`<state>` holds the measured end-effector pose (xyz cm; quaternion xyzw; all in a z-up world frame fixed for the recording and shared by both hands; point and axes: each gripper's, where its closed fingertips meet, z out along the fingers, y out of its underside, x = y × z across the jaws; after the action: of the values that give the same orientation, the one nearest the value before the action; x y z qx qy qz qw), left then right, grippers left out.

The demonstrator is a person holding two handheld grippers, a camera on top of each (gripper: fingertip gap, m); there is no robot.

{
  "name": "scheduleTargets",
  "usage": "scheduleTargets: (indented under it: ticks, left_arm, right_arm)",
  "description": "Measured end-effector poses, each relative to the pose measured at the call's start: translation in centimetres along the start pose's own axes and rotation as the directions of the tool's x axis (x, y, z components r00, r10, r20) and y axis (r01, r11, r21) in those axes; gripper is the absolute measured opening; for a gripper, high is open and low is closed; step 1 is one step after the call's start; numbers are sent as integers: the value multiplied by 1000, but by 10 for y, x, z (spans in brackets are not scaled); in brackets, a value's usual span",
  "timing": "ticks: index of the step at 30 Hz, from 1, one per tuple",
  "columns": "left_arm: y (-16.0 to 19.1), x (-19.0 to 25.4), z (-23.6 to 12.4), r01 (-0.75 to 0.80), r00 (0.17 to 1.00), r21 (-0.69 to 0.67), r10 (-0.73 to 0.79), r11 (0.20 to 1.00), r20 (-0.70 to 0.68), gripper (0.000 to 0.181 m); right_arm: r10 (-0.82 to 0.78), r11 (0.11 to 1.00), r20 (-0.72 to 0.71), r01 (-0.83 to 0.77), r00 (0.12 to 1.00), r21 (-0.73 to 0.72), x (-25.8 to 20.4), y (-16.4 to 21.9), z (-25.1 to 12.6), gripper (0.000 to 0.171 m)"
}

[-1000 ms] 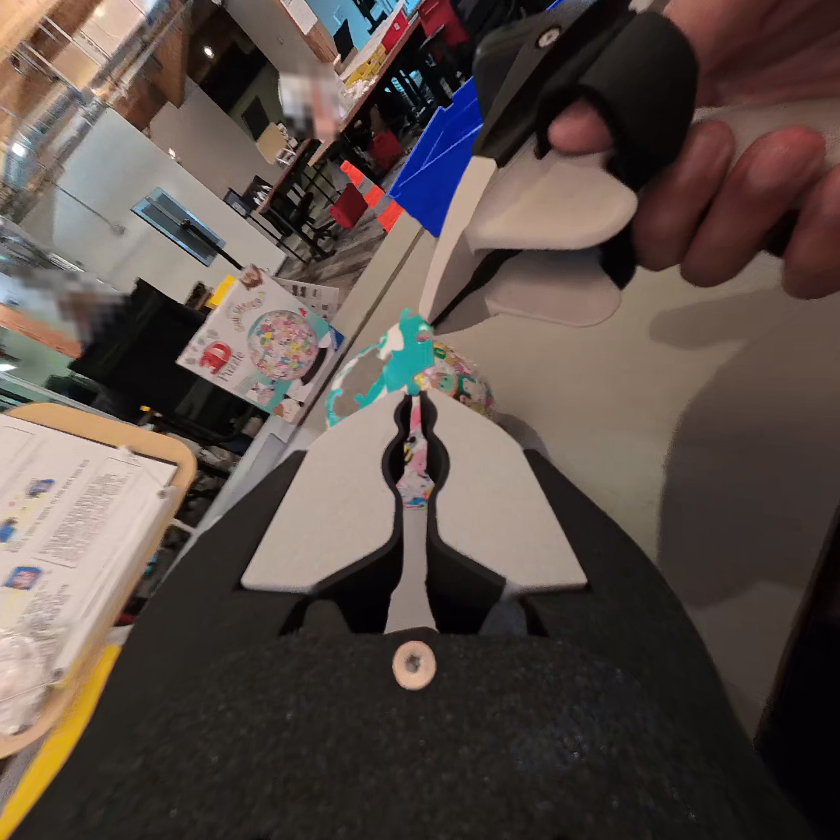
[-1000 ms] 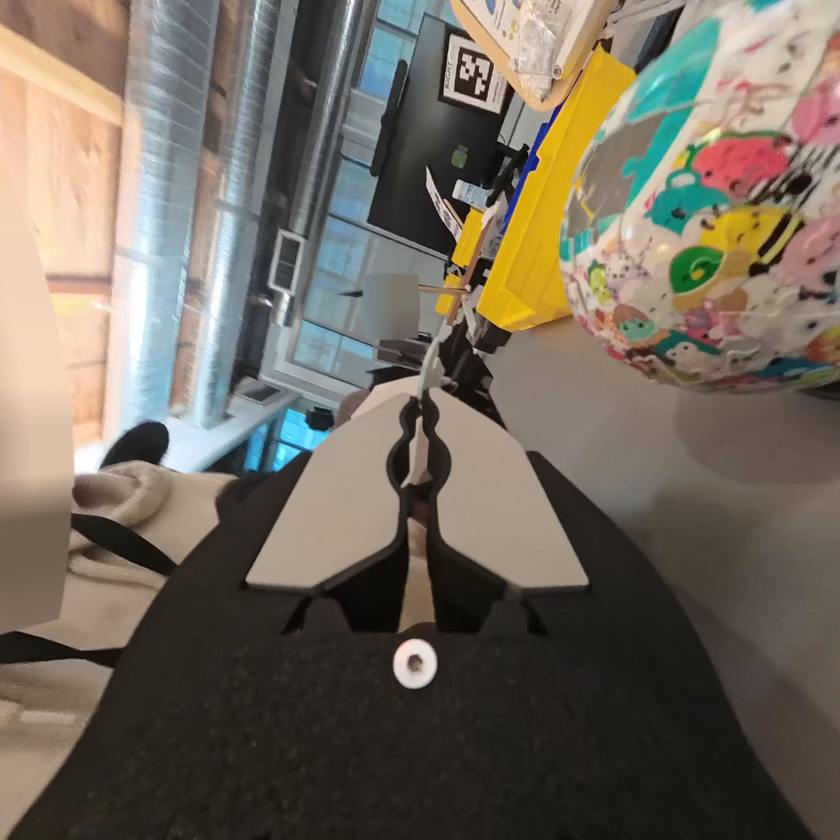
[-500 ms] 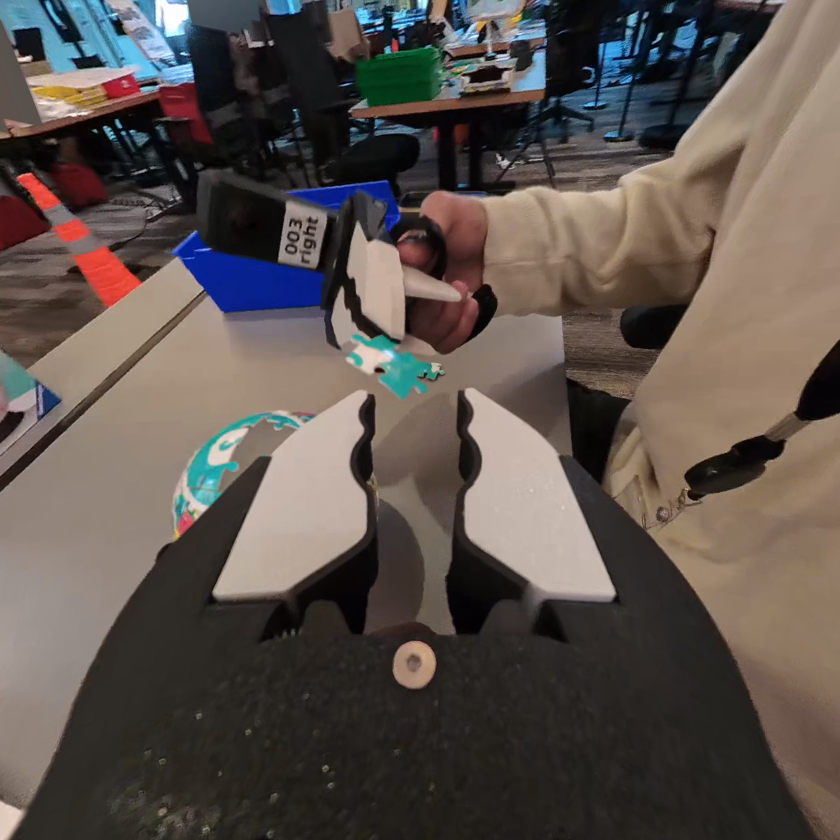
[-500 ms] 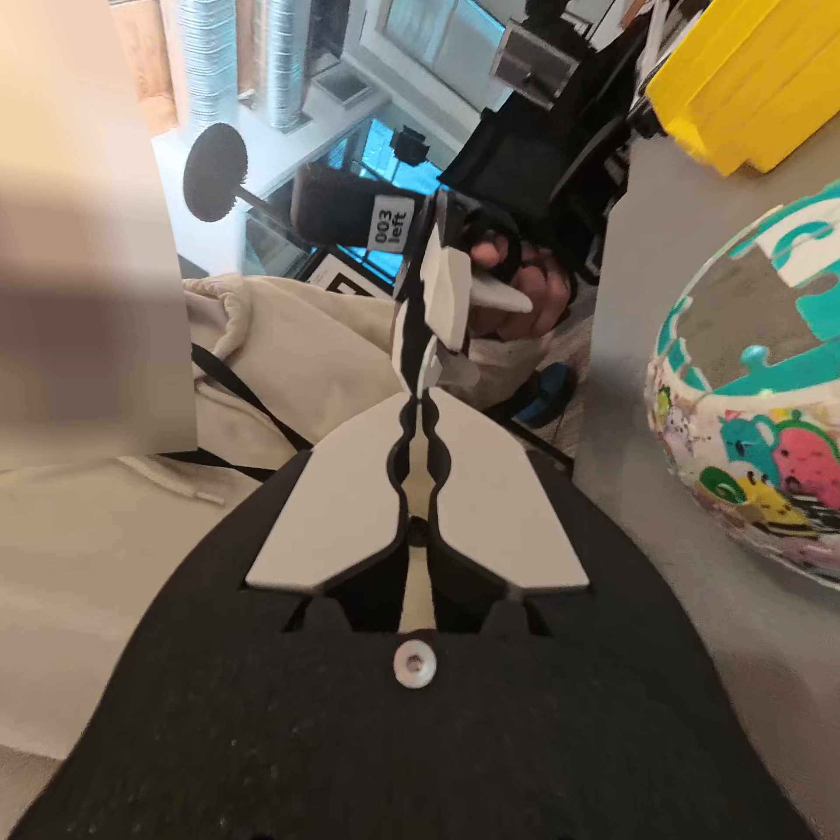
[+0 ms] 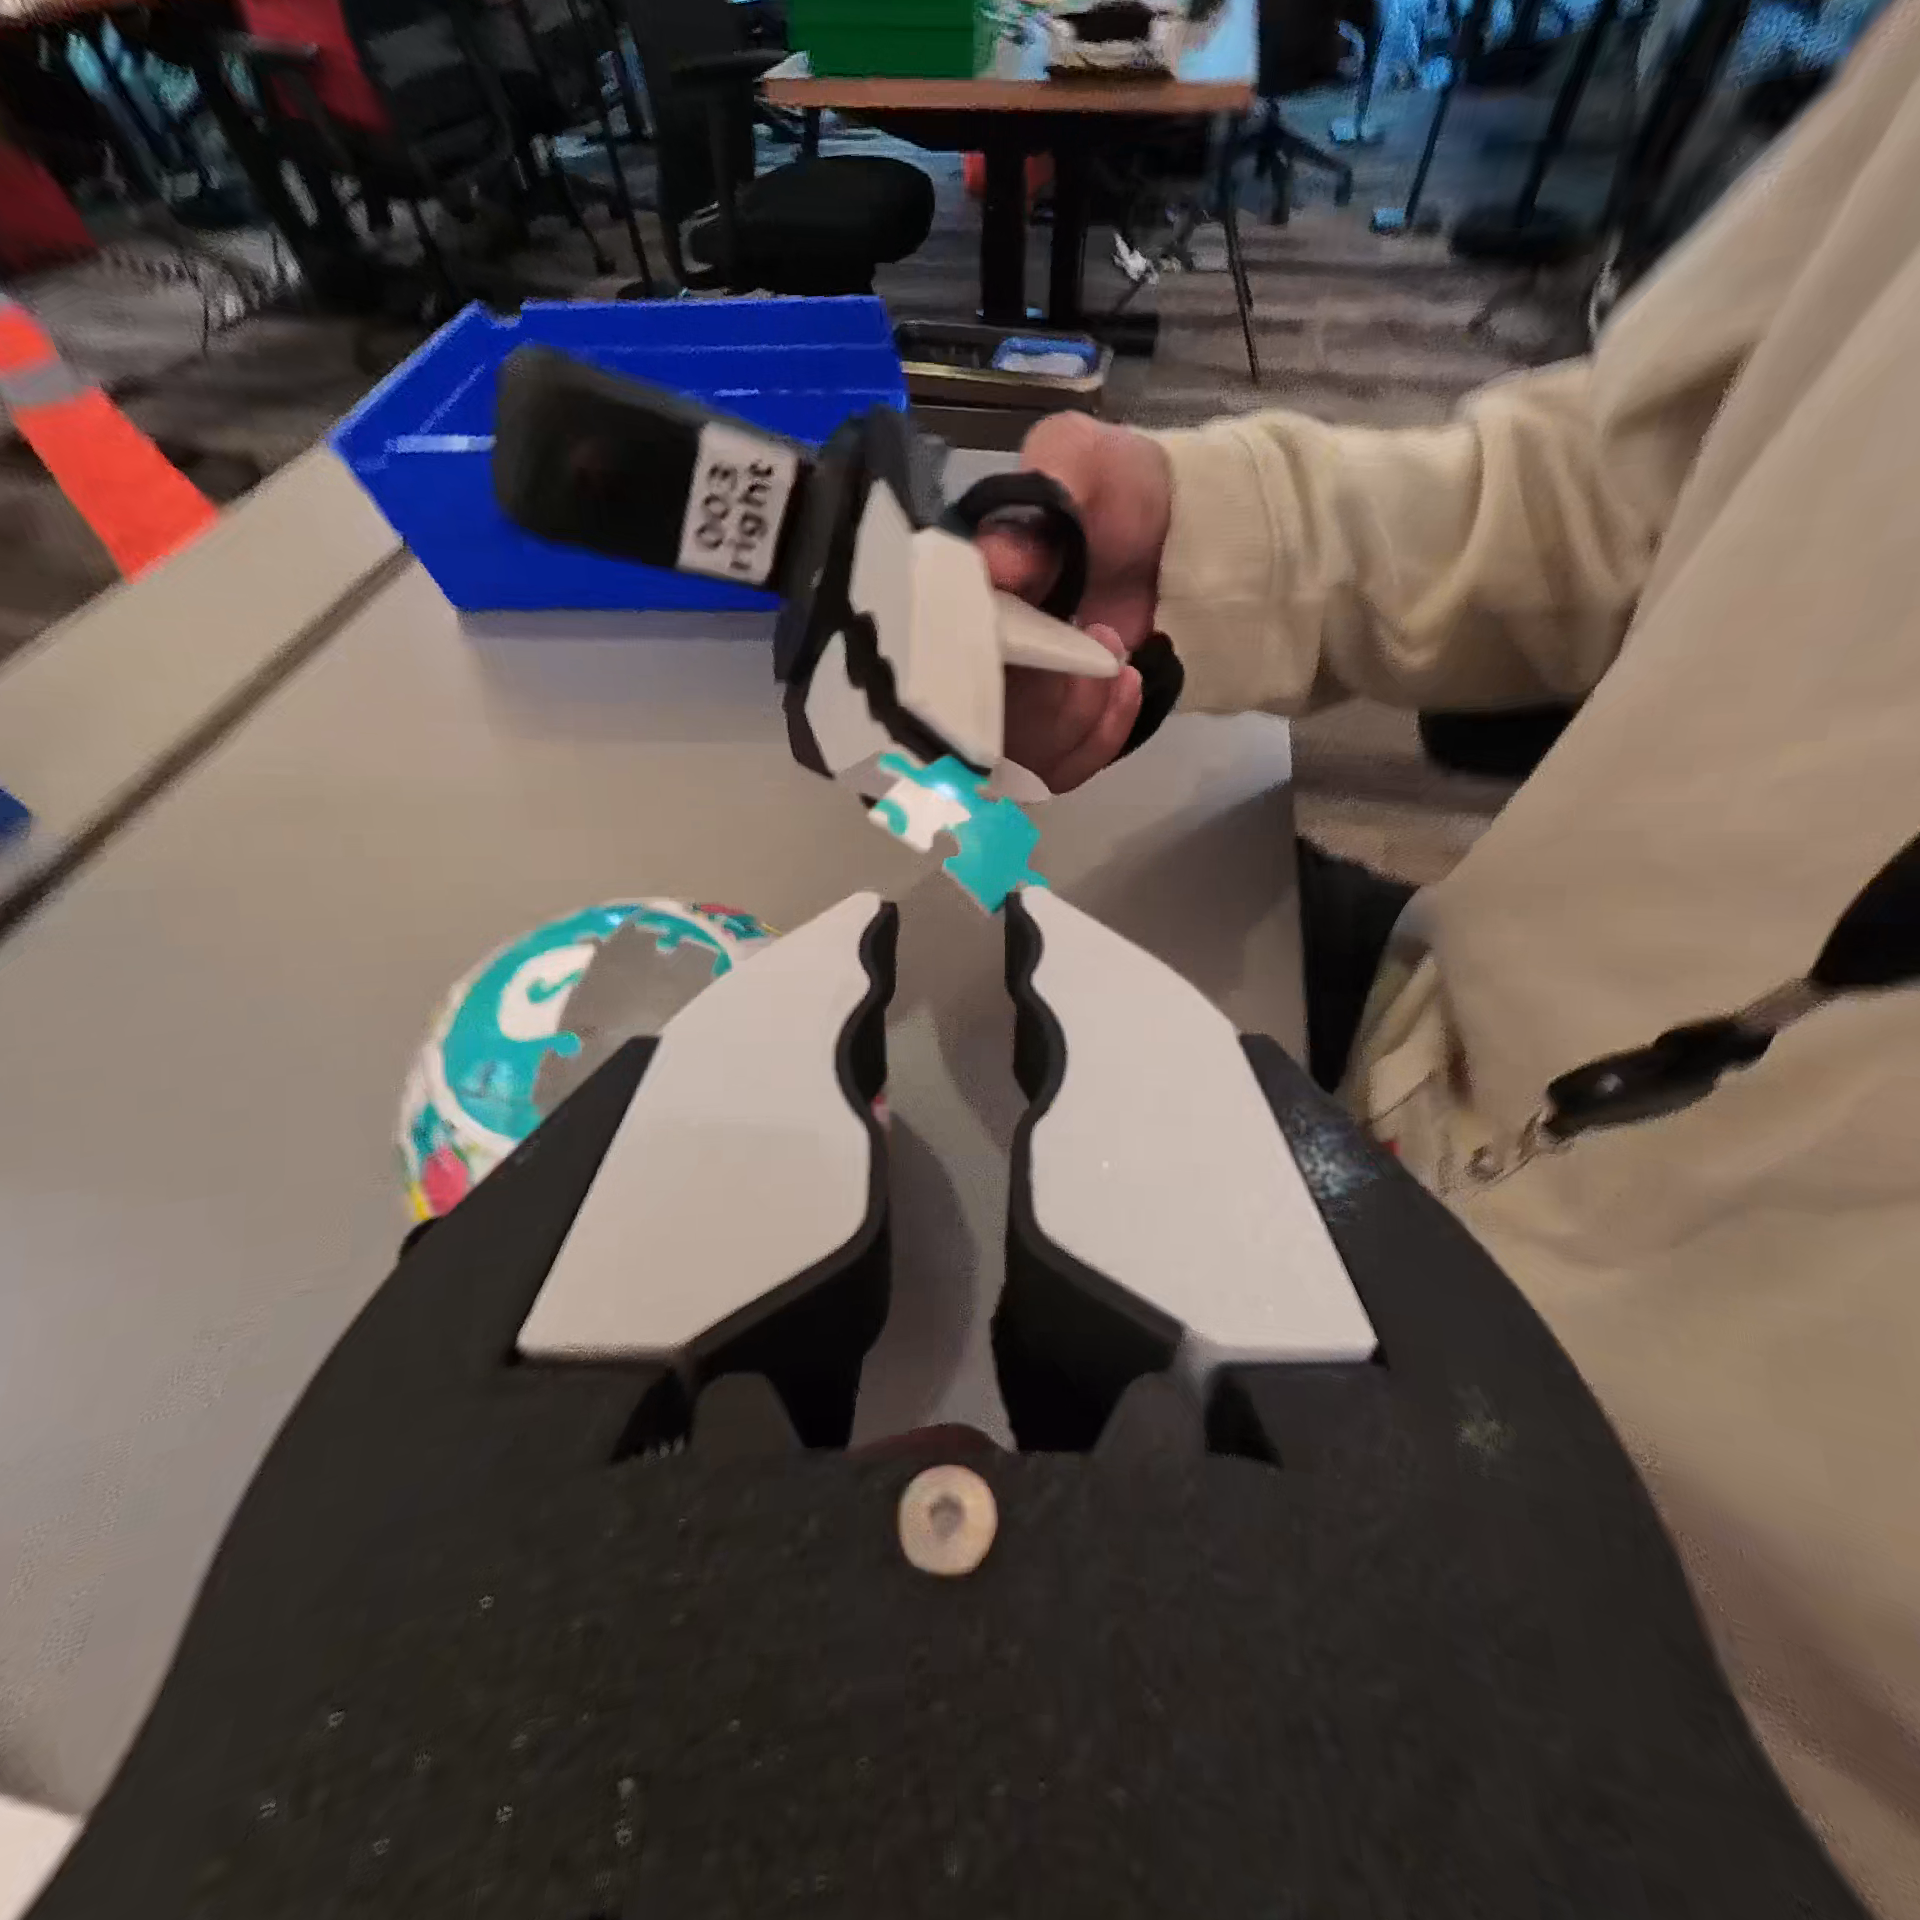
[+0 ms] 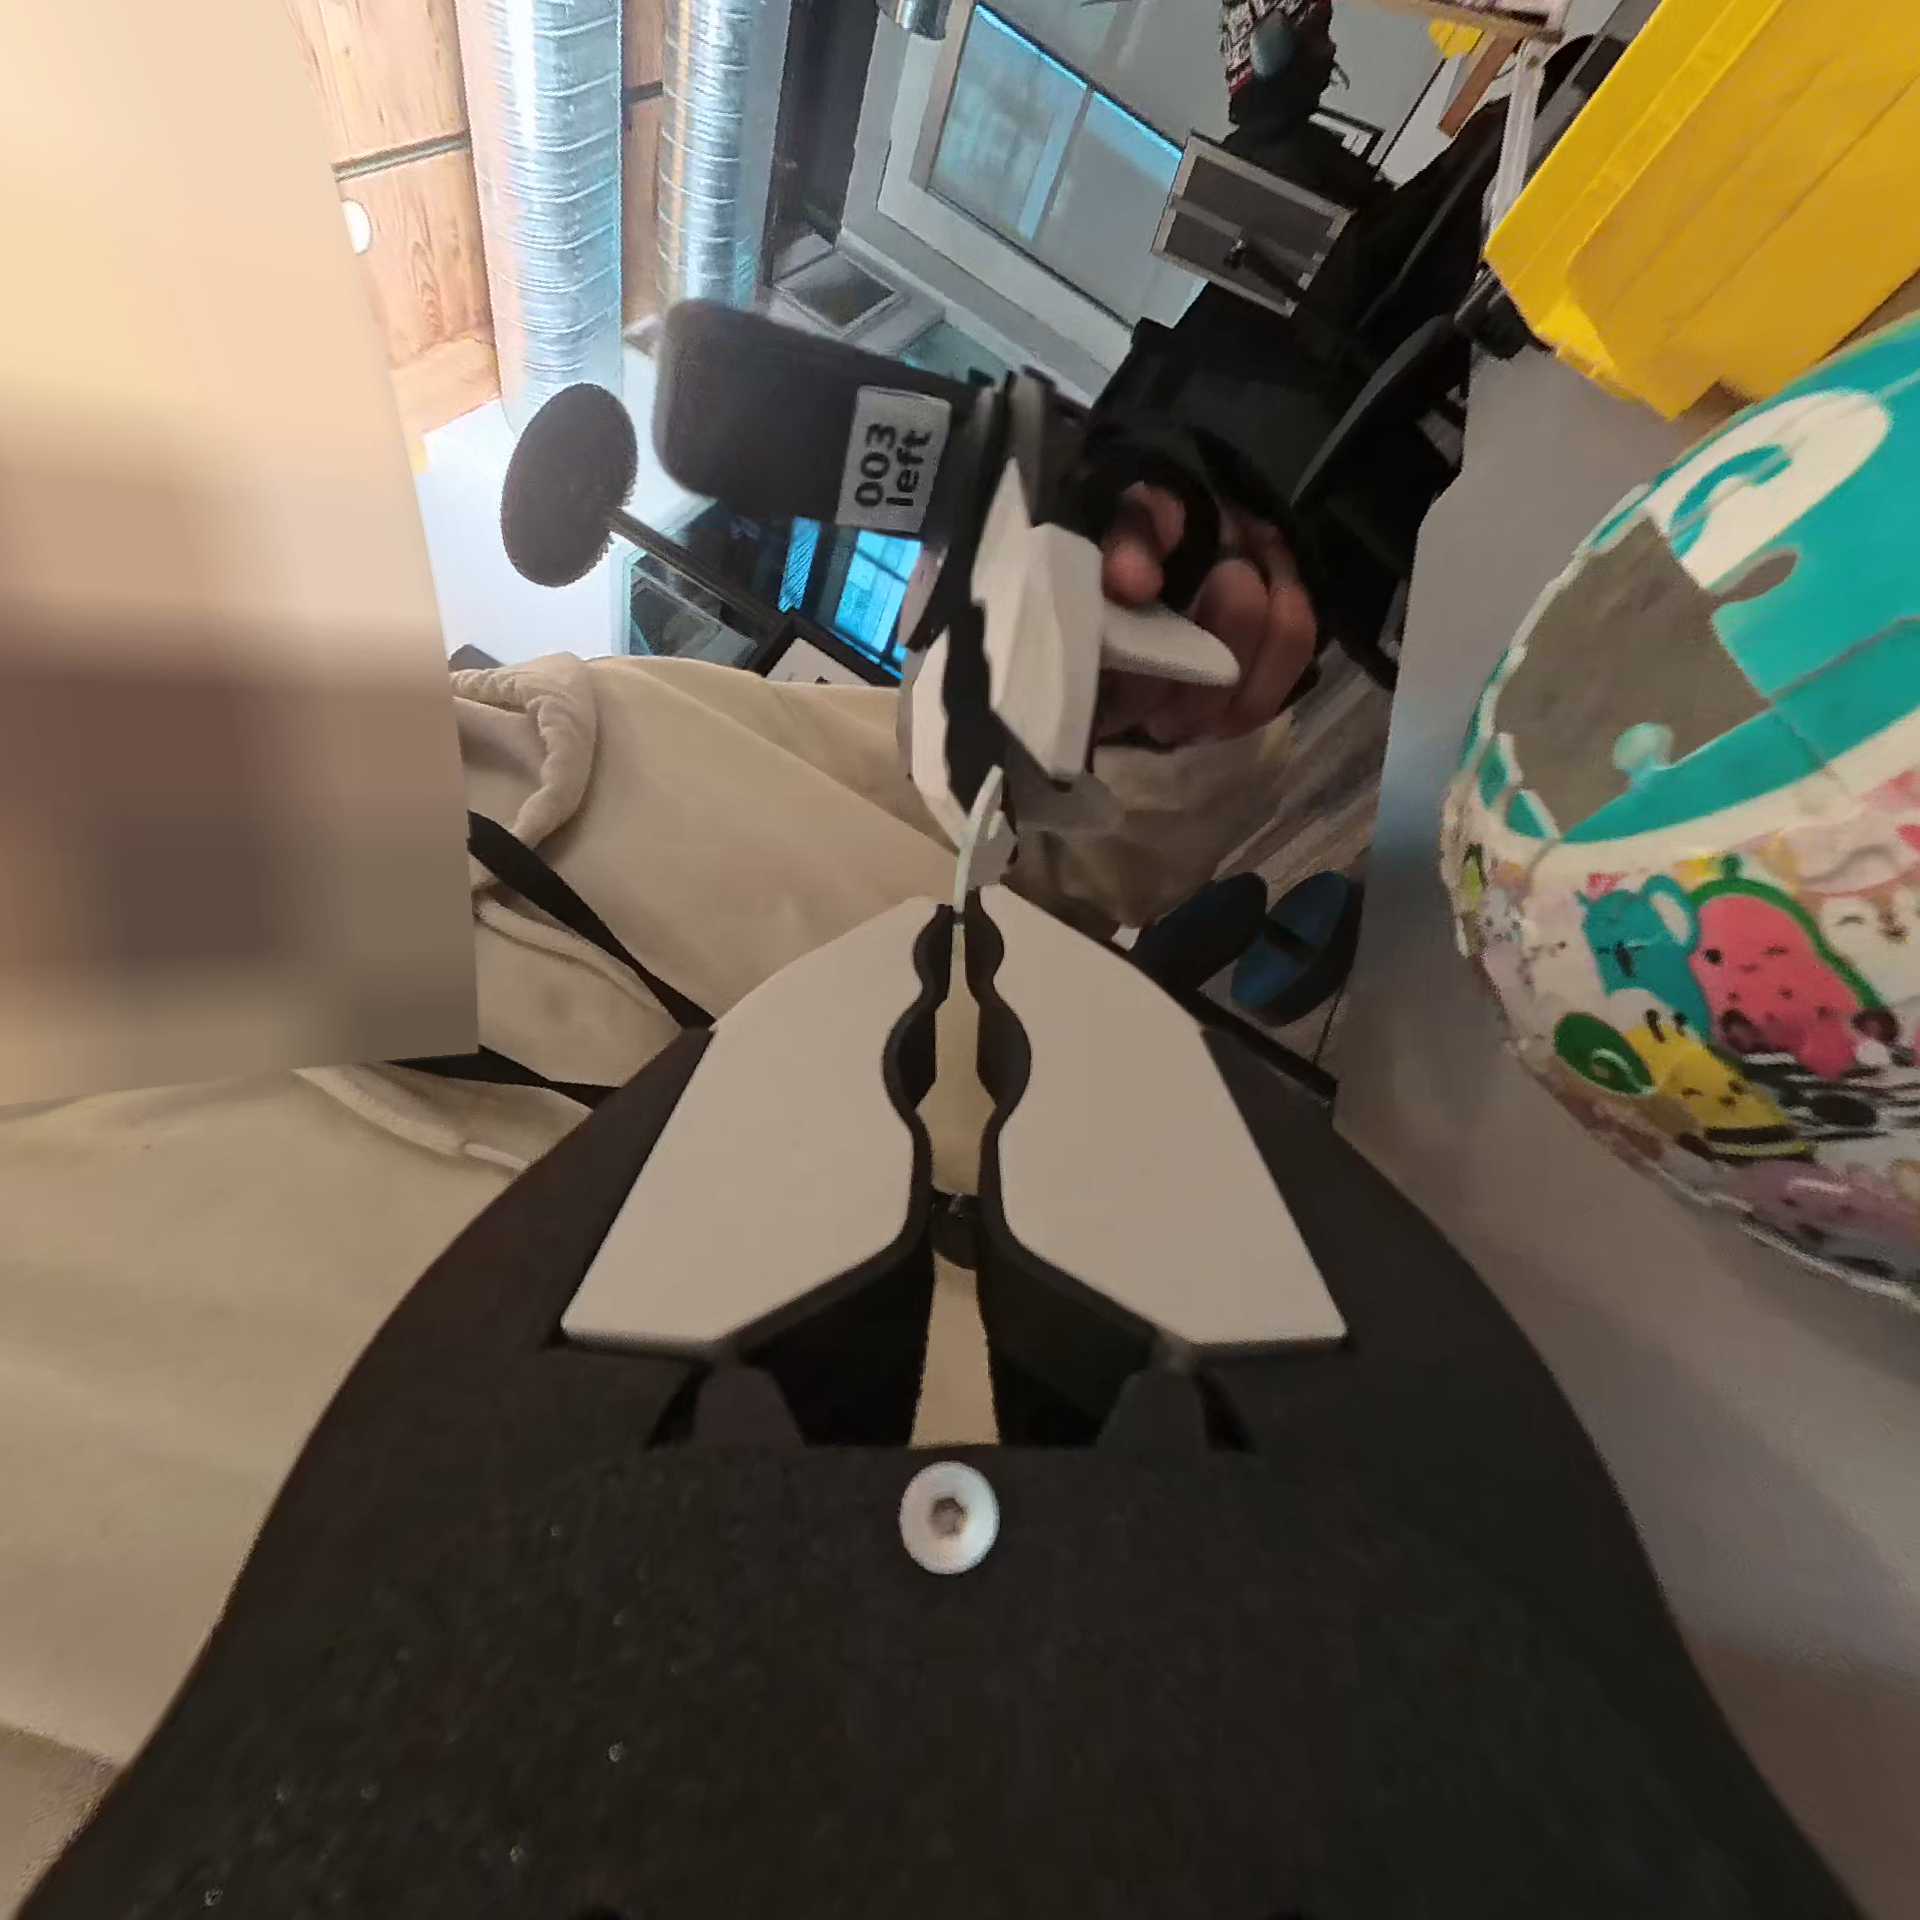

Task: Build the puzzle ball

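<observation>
The puzzle ball rests on the grey table, with a gap in its teal top; it also shows in the right wrist view. My right gripper is shut on a teal and white puzzle piece, which I see edge-on in the right wrist view. It holds the piece in the air, right of the ball. My left gripper is open and empty. The piece's lower corner hangs just in front of the left gripper's fingertips. The two grippers face each other.
A blue bin stands at the table's far edge. A yellow bin is behind the ball. The person's cream sleeve and body fill the right side. Chairs and tables stand beyond the table. Less than 4 cm separates the two grippers' tips.
One second ago my left gripper was shut close to the ball. It has opened and pulled back. In the last half second the right gripper brought the piece nearer the left fingertips.
</observation>
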<state>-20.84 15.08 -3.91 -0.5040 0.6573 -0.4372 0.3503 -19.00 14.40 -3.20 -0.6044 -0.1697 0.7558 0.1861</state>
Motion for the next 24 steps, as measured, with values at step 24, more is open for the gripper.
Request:
scheduleTargets:
  ticks: [24]
  left_arm:
    - [-2, -3, 8, 637, 769, 97, -619, 765, -160, 2]
  right_arm:
    - [-341, 938, -248, 344, 907, -32, 17, -9, -8, 4]
